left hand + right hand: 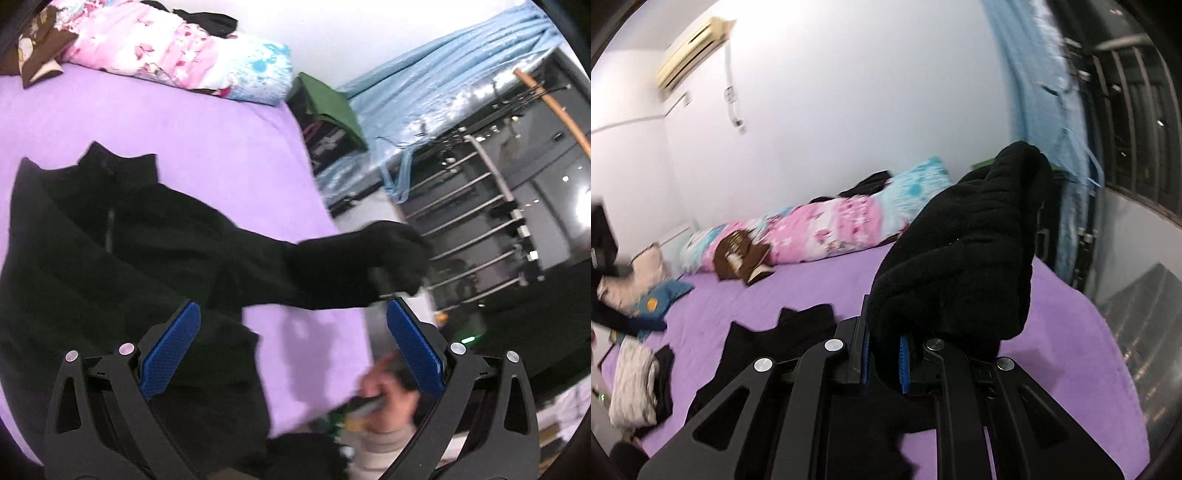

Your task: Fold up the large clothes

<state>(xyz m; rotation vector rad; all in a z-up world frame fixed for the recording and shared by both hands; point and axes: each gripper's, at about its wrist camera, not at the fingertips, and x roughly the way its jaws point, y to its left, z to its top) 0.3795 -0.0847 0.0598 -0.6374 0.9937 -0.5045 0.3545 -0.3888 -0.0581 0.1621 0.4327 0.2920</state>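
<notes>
My right tool [882, 360] is pinching the thick cuff of the black fleece jacket's sleeve [964, 254] between its blue pads, the cuff bunched above the fingers. In my left wrist view that sleeve [332, 266] stretches out sideways above the bed's purple sheet [184, 129], while the black fleece jacket [110, 240] lies spread on the sheet with its collar toward the pink and blue floral quilt [177, 51]. My left tool [293, 317] is spread wide, nothing between its pads.
</notes>
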